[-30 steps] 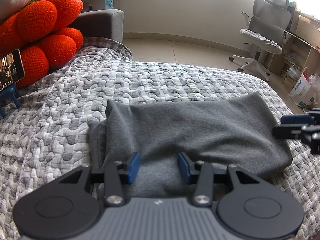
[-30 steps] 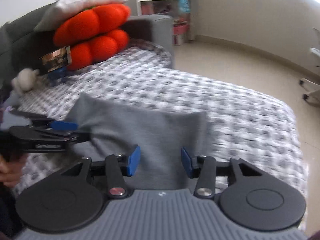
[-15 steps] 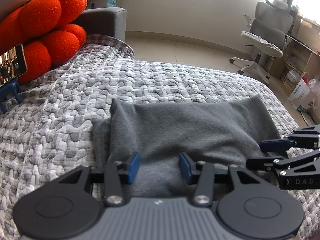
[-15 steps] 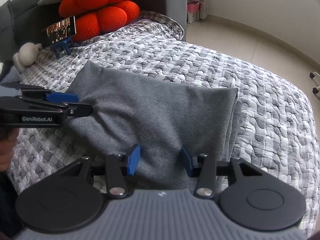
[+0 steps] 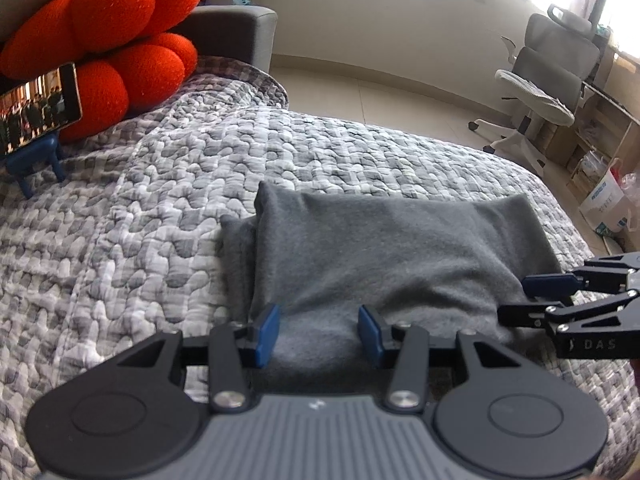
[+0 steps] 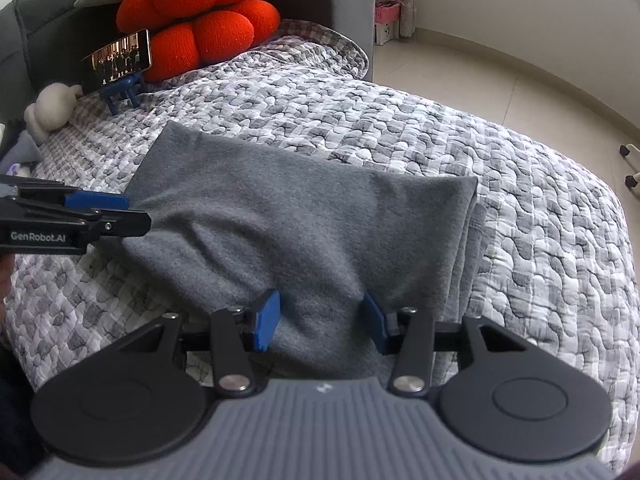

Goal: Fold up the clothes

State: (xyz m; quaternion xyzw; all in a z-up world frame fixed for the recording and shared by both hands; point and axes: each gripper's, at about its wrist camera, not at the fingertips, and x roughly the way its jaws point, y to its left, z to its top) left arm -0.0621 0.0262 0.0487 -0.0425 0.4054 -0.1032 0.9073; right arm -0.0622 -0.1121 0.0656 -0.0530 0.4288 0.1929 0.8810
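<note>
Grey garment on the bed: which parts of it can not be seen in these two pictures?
- Near edge of the grey garment: both views, covered by each camera's own gripper body.
- Layers under the top fold: only edges peek out, left side in left wrist view, right side in right wrist view.
- Garment type: not identifiable while folded.

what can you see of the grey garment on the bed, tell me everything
The grey garment looks like soft fleece, folded into a rough rectangle with layered edges stacked along one side. It lies flat on the grey-and-white quilt, slightly rumpled near the front. Both grippers sit at its near edge with jaws apart; whether they touch the cloth is unclear.
</note>
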